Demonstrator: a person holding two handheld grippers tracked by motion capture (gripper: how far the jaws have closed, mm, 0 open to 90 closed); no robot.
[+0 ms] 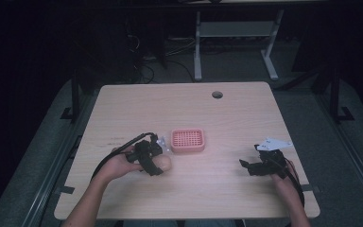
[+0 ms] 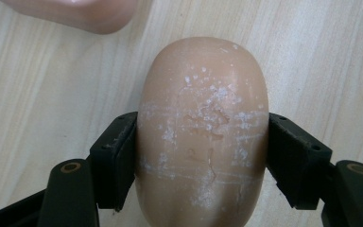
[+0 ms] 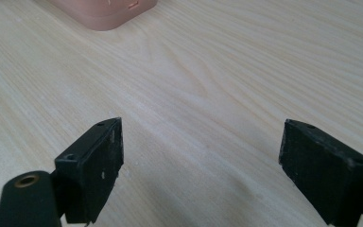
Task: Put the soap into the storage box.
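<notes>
A tan, rounded bar of soap (image 2: 202,132) with white scuffs lies on the wooden table (image 1: 179,101), and my left gripper (image 2: 202,161) is shut on its two long sides. From above, the soap (image 1: 164,163) pokes out of the left gripper (image 1: 152,161) just in front of a pink slotted soap dish (image 1: 187,140). A corner of that dish (image 2: 75,12) shows past the soap. My right gripper (image 3: 201,168) stands open over bare wood, nothing between its fingers, with the dish (image 3: 105,10) farther ahead. In the high view the right gripper (image 1: 250,166) sits toward the table's right front.
A round cable hole (image 1: 217,94) sits near the table's far edge. Beyond the table stand a white desk frame (image 1: 234,42) and loose cables on a dark floor. Bare wood lies between the two grippers.
</notes>
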